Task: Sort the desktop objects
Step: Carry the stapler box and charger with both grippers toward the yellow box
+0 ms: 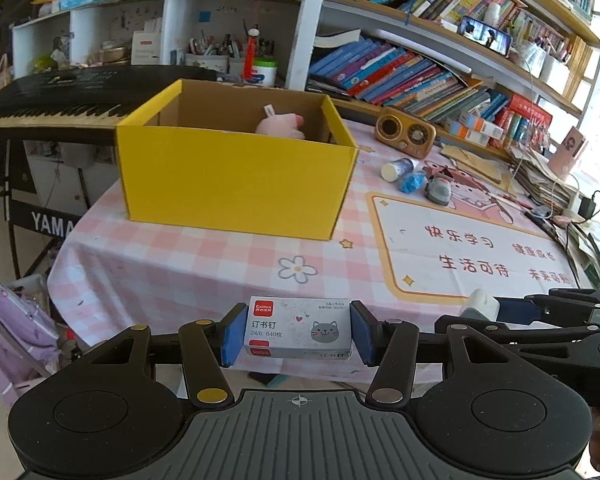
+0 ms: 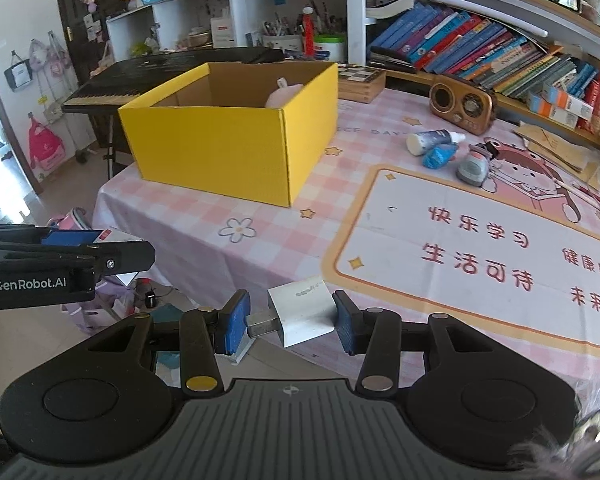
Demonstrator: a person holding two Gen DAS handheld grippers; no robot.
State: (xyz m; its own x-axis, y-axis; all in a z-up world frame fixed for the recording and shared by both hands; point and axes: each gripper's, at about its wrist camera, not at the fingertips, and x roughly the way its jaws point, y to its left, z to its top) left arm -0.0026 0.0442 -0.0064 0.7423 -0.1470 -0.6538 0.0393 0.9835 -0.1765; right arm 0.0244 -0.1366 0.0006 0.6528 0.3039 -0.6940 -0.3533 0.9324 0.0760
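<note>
My left gripper (image 1: 298, 330) is shut on a small grey staples box (image 1: 298, 326) with a cat face, held above the near table edge. My right gripper (image 2: 290, 322) is shut on a white USB charger plug (image 2: 302, 312), its metal end against the left pad. An open yellow cardboard box (image 1: 236, 176) stands on the table ahead, with a pink plush toy (image 1: 280, 124) inside. The same yellow box (image 2: 228, 148) lies ahead and to the left in the right wrist view. Each gripper shows in the other's view: the right gripper (image 1: 500, 310) at the right, the left gripper (image 2: 76, 240) at the left.
On the pink checked tablecloth (image 1: 204, 264) lie a white bottle (image 1: 400, 168), a blue wrapper (image 1: 412, 182) and a grey stapler-like gadget (image 1: 438, 190). A brown retro radio (image 1: 406, 132) stands behind them. Bookshelves line the back; a black keyboard (image 1: 60, 108) stands left of the table.
</note>
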